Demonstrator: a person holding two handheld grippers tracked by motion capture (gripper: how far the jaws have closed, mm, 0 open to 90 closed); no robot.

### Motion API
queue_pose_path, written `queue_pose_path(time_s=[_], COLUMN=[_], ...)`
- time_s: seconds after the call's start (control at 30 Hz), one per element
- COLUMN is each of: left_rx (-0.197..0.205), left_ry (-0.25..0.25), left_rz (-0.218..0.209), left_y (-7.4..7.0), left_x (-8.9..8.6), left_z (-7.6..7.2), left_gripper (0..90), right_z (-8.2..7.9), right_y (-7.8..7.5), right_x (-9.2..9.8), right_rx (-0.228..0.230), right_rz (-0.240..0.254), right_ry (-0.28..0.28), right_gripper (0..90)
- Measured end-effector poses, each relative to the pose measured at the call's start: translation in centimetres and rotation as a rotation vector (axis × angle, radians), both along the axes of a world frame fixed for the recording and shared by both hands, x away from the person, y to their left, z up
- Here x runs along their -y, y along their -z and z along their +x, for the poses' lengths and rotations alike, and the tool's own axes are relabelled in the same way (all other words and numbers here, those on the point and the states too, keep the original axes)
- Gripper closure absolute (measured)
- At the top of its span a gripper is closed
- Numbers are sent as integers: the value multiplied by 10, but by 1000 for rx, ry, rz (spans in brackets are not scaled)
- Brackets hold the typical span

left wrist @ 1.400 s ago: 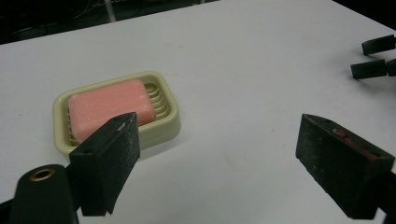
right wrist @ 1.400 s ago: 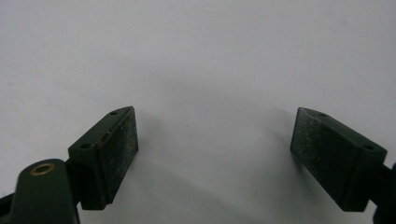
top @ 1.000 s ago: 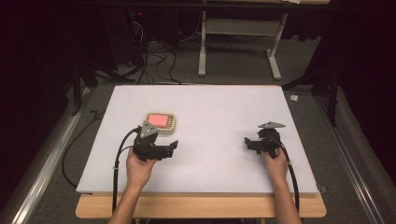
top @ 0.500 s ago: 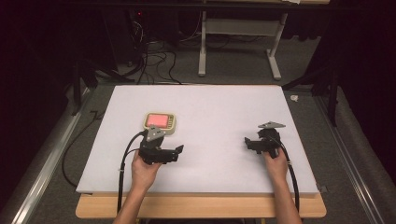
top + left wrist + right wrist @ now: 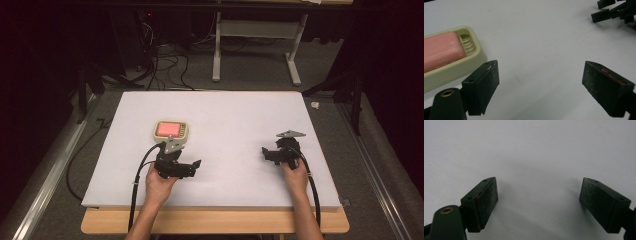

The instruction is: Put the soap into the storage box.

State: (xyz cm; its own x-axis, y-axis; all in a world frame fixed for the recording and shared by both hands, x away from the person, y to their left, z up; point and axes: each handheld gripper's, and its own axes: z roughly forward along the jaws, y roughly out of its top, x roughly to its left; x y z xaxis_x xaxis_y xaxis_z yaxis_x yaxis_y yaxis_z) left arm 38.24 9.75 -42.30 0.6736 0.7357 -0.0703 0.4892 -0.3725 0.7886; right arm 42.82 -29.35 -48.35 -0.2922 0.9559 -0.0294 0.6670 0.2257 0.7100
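Left hand-held gripper (image 5: 192, 167) low over the white tabletop (image 5: 235, 120), left of centre in the high view, jaws spread wide and holding nothing. Right hand-held gripper (image 5: 266, 152) at centre right, equally wide apart and empty, well apart from everything.

Cream soap dish (image 5: 171, 130) with a pink soap bar (image 5: 169, 129) inside, just above the left hand-held gripper in the high view; at the left edge of the left gripper view, dish (image 5: 461, 62) just beside the left jaw, not between the two.

Probably light, rigid plastic; bar likely loose and slippery, so best kept level. Sensible hold: across the dish's two long walls, not on the soap.

No brand, label or readable writing anywhere.
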Motion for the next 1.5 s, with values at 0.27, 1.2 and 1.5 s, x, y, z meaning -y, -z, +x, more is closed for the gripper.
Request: queue_pose_path(time_s=[0.27, 1.2, 1.5], left_rx=[-25, -57, -60], left_ry=[8, 1, -7], left_rz=[-3, 48, 77], left_y=[8, 37, 45], left_x=[3, 16, 19], left_z=[3, 20, 24], left_gripper=[151, 153, 153], right_z=[0, 0, 0], right_y=[0, 0, 0], right_x=[0, 0, 0], right_rx=[0, 0, 1], right_rz=[-1, -1, -2], right_ry=[0, 0, 0], right_gripper=[159, 159, 158])
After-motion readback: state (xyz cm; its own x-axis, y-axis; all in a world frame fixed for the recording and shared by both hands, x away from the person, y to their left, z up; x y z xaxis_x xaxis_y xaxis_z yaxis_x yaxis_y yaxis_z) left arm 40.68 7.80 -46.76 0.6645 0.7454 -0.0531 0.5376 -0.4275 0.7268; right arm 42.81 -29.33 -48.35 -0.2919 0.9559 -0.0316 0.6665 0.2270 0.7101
